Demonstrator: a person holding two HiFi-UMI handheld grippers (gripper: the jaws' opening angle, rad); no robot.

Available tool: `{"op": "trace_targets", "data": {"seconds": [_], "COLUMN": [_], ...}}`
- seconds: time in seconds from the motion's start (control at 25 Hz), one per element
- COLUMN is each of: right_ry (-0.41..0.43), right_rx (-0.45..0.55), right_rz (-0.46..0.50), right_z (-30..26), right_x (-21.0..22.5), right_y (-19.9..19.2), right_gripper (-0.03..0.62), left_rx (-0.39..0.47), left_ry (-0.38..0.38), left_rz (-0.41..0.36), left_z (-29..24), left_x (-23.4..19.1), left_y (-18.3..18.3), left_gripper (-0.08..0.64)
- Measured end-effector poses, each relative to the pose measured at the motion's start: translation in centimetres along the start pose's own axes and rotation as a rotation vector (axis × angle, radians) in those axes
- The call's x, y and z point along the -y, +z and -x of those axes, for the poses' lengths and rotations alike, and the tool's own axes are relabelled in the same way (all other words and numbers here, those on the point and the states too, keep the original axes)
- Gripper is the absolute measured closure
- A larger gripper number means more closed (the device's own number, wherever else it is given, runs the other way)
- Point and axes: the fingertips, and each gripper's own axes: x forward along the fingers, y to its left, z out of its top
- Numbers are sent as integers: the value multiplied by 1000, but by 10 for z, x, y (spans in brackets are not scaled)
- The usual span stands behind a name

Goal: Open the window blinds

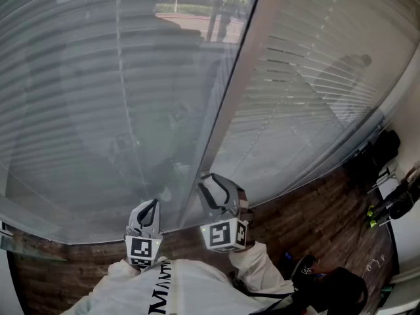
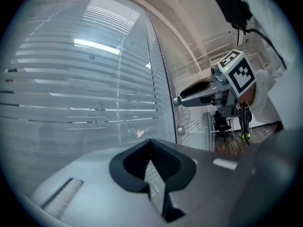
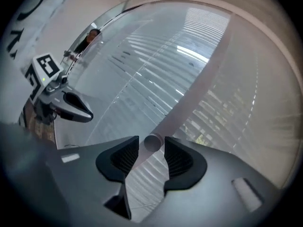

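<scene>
Not much to read here, honestly. The person's white top (image 1: 197,293) had big black capitals running down it, starting "MA", with the rest cut off. The right gripper view caught a bit more of that print, too partial to read. The cube (image 1: 144,247) on the left gripper (image 1: 151,205) and the cube (image 1: 224,234) on the right gripper (image 1: 210,182) carried only black-and-white square markers, no letters.

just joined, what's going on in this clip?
A person is working on the window blinds with a handheld gripper in each hand. The right gripper is up at the post between the two panes, with a small round knob between its jaws. They bracket it closely but don't look clamped. The left gripper is shut, empty, and held beside it. The slats on the left pane look mostly closed.
</scene>
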Motion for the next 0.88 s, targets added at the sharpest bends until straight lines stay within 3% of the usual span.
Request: {"op": "trace_targets", "data": {"seconds": [0.44, 0.68, 0.88], "right_ry": [-62, -79, -85], "right_rx": [-69, -79, -73], "right_rz": [348, 421, 405], "right_z": [-8, -11, -11], "right_x": [-4, -2, -5], "right_y": [-1, -2, -3], "right_gripper": [440, 443, 483], "left_rx": [-2, -4, -5], "left_ry": [10, 14, 15], "left_rz": [8, 9, 10], "left_z": [4, 3, 3], "left_x": [-2, -3, -2], "left_y": [-1, -3, -3], "left_gripper": [560, 560, 560]}}
